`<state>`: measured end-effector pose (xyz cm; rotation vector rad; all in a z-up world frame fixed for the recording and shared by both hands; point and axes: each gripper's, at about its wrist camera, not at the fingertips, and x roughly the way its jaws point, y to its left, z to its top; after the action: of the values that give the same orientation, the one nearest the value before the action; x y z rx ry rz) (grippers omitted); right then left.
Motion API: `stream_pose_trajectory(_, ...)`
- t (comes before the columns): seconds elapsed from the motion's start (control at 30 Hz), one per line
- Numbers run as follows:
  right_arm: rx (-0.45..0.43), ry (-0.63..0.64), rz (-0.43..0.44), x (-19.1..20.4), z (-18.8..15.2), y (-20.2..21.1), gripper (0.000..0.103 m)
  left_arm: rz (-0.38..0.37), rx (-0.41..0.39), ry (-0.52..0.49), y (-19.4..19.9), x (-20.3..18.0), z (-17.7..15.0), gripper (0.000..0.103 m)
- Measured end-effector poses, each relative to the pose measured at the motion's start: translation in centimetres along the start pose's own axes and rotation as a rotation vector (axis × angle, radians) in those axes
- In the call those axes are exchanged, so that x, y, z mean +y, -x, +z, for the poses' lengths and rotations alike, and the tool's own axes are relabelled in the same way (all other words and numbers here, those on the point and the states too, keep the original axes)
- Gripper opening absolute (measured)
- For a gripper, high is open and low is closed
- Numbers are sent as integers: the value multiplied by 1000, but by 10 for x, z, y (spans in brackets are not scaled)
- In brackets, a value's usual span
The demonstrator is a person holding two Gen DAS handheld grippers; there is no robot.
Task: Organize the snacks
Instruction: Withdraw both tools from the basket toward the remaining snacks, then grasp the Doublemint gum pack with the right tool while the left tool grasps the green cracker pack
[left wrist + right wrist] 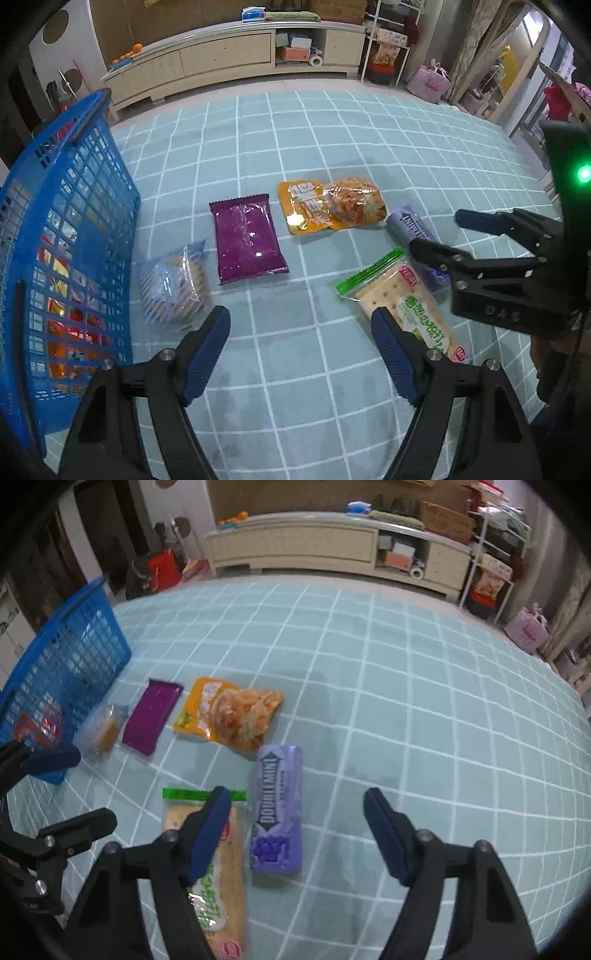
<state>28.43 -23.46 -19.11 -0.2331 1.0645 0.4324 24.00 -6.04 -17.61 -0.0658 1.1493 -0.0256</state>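
Several snacks lie on a teal checked cloth [369, 129]. From the left: a clear biscuit pack [173, 284], a purple packet [247, 238], an orange pouch [332, 205], a purple Doublemint pack [277, 808] and a green-topped cracker bag [402, 306]. A blue basket [70, 236] with snacks inside stands at the left. My left gripper [301, 325] is open and empty above the cloth between the biscuit pack and the cracker bag. My right gripper [295, 805] is open and empty, just above the Doublemint pack; it also shows in the left wrist view [436, 232].
A long cream cabinet [236, 55] stands behind the cloth, with a shelf rack [388, 44] and a pink bag [430, 85] to its right. The blue basket also shows in the right wrist view [70, 657], at the far left.
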Motion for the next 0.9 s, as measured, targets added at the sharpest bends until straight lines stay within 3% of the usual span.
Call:
stream_pose_trajectory(0.27,23,12,8,2,-1,-12,66,-12,20,33,-2,4,-8,77)
stream_pose_trajectory(0.33,23,4,27,0,-1,-14,53,-11,27,35,-1,2,-9,77)
stream_pose_trajectory(0.53,24,16,-17,0,-2,-15,36,-1,37,23,-1,-9,-14,77)
stream_pose_trajectory(0.73,14,5,-34,-4,-2,-10,35,3,43,-2,2,-26,-15,77)
stream_pose_trajectory(0.9,-76,-48,-22,-18,-4,21,34,2,66,-2,4,-37,-15,77)
